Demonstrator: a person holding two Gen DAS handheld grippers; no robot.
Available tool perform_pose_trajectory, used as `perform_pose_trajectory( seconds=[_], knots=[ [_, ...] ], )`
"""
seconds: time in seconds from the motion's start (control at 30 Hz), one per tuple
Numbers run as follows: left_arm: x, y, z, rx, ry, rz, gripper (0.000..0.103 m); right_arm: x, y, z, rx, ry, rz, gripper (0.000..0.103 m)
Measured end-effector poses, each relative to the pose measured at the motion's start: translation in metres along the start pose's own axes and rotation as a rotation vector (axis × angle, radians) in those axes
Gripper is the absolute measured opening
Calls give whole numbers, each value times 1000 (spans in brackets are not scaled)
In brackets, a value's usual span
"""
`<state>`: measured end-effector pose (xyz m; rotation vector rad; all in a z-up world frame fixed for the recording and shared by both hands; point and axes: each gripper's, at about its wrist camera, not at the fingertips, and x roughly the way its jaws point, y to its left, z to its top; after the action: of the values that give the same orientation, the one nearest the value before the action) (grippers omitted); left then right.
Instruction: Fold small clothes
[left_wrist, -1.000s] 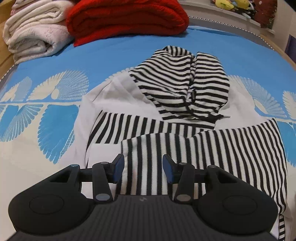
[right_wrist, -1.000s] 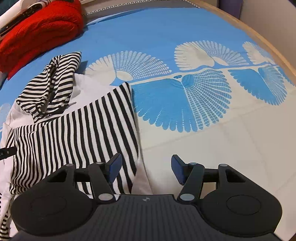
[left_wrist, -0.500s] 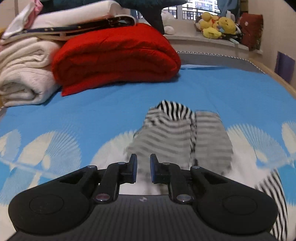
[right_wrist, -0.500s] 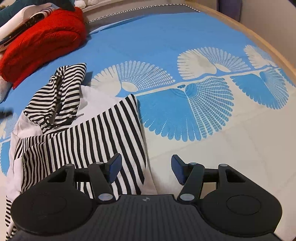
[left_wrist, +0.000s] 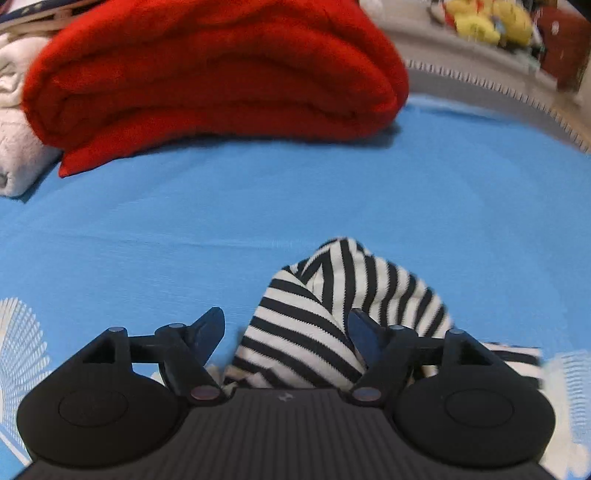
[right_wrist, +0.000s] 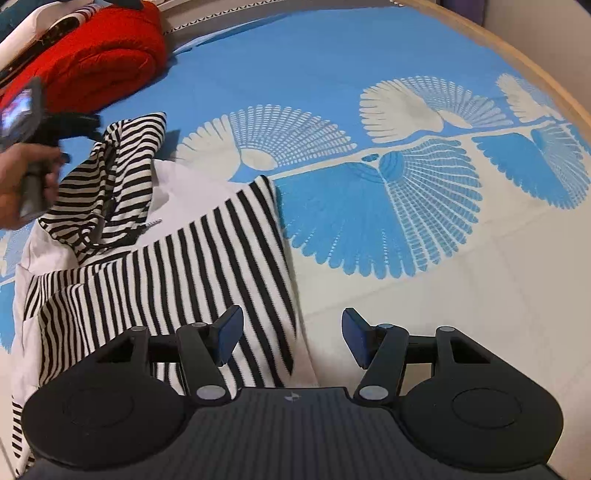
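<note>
Hoodie (right_wrist: 155, 266) near red blanket (left_wrist: 214, 74); both grippers released, left one's jaws just widened.

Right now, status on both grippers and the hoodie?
Left gripper open, jaws just opened, striped hood between them, ungripped. Right gripper open over hoodie edge. Red blanket beyond, clear.

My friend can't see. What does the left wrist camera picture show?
The open black left tongs reach around the black-and-white striped hood of a small top lying on a blue bedsheet. Behind it sits a folded red knitted blanket.
</note>
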<state>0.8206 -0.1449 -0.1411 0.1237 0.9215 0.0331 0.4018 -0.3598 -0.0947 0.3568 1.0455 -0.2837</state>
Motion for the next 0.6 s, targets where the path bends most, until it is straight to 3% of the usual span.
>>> perform_pose_trajectory(
  seconds=[0.07, 0.1, 0.17, 0.23, 0.37, 0.43, 0.53, 0.6],
  knots=[
    [7, -4, 0, 44, 3, 17, 47, 0, 4, 1, -14, -3, 5, 61],
    [7, -5, 2, 75, 11, 2, 3, 1, 5, 1, -19, -2, 5, 61],
    [-6, -4, 2, 104, -22, 6, 3, 3, 4, 1, -12, 4, -3, 61],
    [-34, -3, -4, 152, -85, -36, 3, 5, 2, 2, 0, 14, -4, 61],
    [-131, 16, -43, 221, -253, -152, 3, -7, 2, 9, 21, -13, 23, 61],
    [-193, 36, -81, 231, -323, -248, 3, -14, 1, 13, 29, -39, 25, 61],
    [-266, 70, -154, 220, -320, -375, 3, -21, -4, 17, 69, -55, 33, 61],
    [-298, 93, -211, 236, -239, -431, 4, -25, -7, 18, 107, -69, 32, 61]
  ],
)
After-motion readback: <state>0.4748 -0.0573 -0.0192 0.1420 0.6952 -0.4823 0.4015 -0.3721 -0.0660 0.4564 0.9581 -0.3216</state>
